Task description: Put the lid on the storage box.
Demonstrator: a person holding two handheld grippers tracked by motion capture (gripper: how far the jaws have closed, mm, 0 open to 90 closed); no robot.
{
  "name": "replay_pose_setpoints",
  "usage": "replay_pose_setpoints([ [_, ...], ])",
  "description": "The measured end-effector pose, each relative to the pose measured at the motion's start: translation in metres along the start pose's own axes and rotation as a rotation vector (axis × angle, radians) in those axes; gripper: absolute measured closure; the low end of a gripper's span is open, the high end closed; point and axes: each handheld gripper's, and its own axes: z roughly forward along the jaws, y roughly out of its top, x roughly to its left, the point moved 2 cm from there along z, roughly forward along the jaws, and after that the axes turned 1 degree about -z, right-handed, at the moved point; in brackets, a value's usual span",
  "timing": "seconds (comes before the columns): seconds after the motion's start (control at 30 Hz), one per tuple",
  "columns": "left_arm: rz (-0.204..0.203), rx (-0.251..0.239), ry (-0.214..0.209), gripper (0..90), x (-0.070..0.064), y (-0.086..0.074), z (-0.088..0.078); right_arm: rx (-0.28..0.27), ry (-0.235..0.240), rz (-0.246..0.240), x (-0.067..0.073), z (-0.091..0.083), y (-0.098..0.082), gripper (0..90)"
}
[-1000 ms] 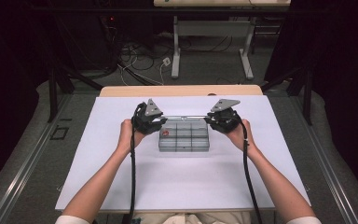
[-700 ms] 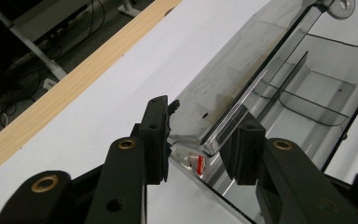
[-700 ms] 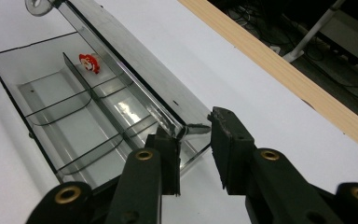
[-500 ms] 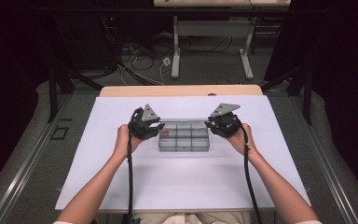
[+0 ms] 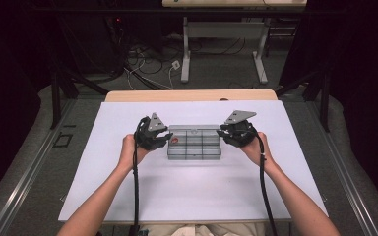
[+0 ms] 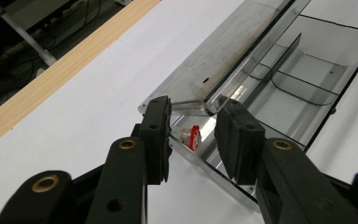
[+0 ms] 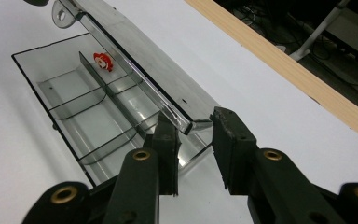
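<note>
Left gripper (image 6: pixel 193 123): its two black jaws stand a little apart around the near corner of the clear lid (image 6: pixel 223 56). In the left gripper view the right pad touches the lid's edge; whether the left pad presses on it I cannot tell.
Right gripper (image 7: pixel 196 128): its jaws are likewise a little apart, astride the lid's other corner. The left pad lies against the lid's edge and a gap shows beside the right pad; a firm grip cannot be told.
Hands: in the high view the left gripper (image 5: pixel 153 137) sits at the left end of the box and the right gripper (image 5: pixel 237 132) at its right end, each held in one hand, forearms coming in from below.
Clear box (image 5: pixel 194 147): a shallow see-through tray with dividers, lying in the middle of the white table (image 5: pixel 187 196). Its hinged lid stands raised along the far side.
Small red piece (image 7: pixel 102 61): lying in an end compartment, the one nearest the left gripper.
Beyond: a wooden strip (image 5: pixel 192 95) edges the table's far side, with cables (image 5: pixel 147 64) on the dark floor behind.
</note>
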Motion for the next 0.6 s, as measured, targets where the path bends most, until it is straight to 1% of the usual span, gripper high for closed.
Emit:
replay_pose_setpoints([
  [0.03, -0.001, -0.011, 0.007, 65.0, -0.001, 0.000, 0.000, 0.004, 0.003, 0.001, 0.000, 0.000, 0.000, 71.4],
  [0.07, -0.003, -0.003, 0.000, 64.8, -0.001, 0.000, 0.000, 0.000, 0.002, 0.001, 0.001, 0.000, -0.001, 71.3],
  [0.1, -0.002, -0.009, 0.002, 64.6, -0.002, 0.000, 0.000, 0.009, 0.008, -0.001, 0.001, -0.001, -0.001, 71.1],
  [0.13, 0.001, -0.003, -0.003, 64.4, -0.002, 0.000, -0.002, 0.011, 0.011, 0.002, 0.002, -0.002, -0.002, 70.9],
  [0.2, -0.001, -0.019, -0.007, 63.9, -0.003, -0.001, -0.003, 0.004, 0.012, 0.006, 0.002, -0.002, -0.002, 70.5],
  [0.27, -0.003, -0.010, -0.019, 61.6, -0.004, -0.001, -0.007, 0.009, 0.020, 0.017, 0.003, -0.005, -0.002, 70.0],
  [0.3, -0.008, -0.017, -0.019, 60.6, -0.005, -0.002, -0.007, 0.008, 0.027, 0.016, 0.004, -0.005, -0.002, 69.6],
  [0.37, -0.011, -0.017, -0.027, 58.2, -0.006, -0.003, -0.008, 0.009, 0.031, 0.019, 0.005, -0.007, -0.003, 69.5],
  [0.43, -0.012, 0.013, -0.031, 54.7, -0.008, -0.004, -0.010, 0.012, 0.030, 0.012, 0.007, -0.008, -0.004, 69.5],
  [0.47, -0.015, 0.038, -0.037, 50.8, -0.009, -0.005, -0.010, 0.014, 0.033, 0.006, 0.007, -0.009, -0.005, 68.9],
  [0.5, -0.023, 0.058, -0.033, 46.6, -0.010, -0.006, -0.010, 0.015, 0.034, 0.006, 0.008, -0.009, -0.005, 68.7],
  [0.6, -0.047, 0.079, -0.040, 38.1, -0.011, -0.010, -0.014, 0.023, 0.049, 0.013, 0.009, -0.012, -0.007, 65.8],
])
